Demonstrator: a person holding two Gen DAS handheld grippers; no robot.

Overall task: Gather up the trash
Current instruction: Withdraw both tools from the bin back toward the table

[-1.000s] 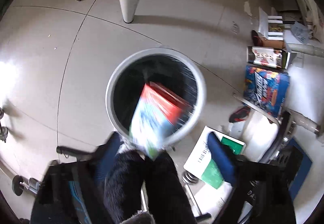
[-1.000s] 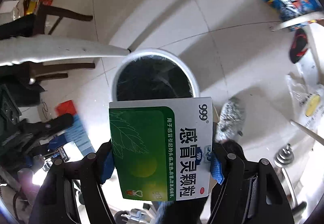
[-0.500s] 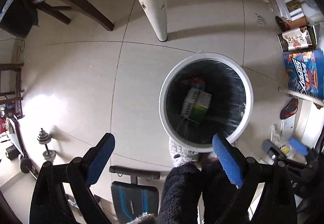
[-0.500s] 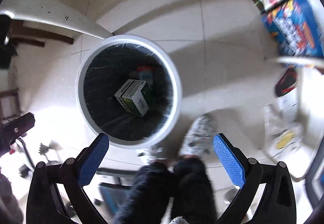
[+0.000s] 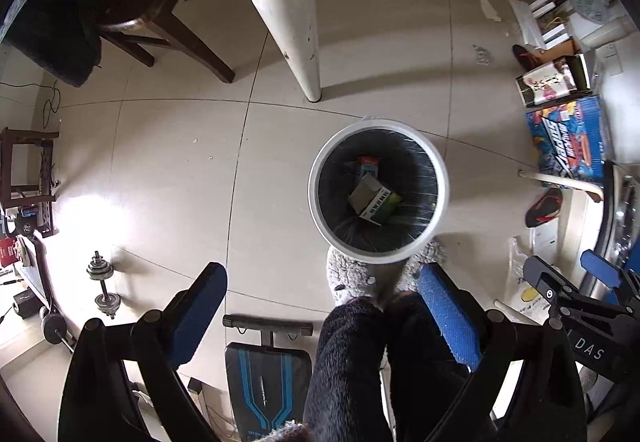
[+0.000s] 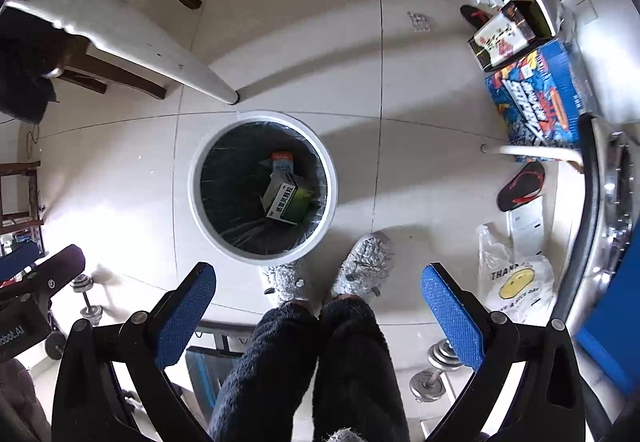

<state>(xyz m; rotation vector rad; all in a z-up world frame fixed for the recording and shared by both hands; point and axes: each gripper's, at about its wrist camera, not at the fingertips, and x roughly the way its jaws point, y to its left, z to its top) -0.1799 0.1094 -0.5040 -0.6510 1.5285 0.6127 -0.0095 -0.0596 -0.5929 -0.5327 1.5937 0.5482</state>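
A white round bin (image 5: 438, 198) with a black liner stands on the tiled floor; it also shows in the right wrist view (image 6: 196, 198). Inside lie a green-and-white medicine box (image 5: 376, 202) (image 6: 289, 204) and a red-and-blue box (image 5: 368, 165) (image 6: 282, 161) behind it. My left gripper (image 5: 320, 306) is open and empty, high above the floor, the bin ahead and slightly right. My right gripper (image 6: 320, 306) is open and empty, high up, the bin ahead and left. The right gripper also shows at the right edge of the left wrist view (image 5: 576, 294).
The person's dark fleece legs and grey slippers (image 6: 362, 266) stand beside the bin. A white table leg (image 5: 292, 14), a dark chair (image 5: 160, 30), dumbbells (image 5: 102, 284), a bench (image 5: 268, 374), a blue carton (image 6: 536, 98), a sandal (image 6: 520, 186) and a plastic bag (image 6: 516, 282) surround it.
Both grippers let go of their boxes, which dropped into the bin. Both grippers have since risen higher, so the bin looks smaller.
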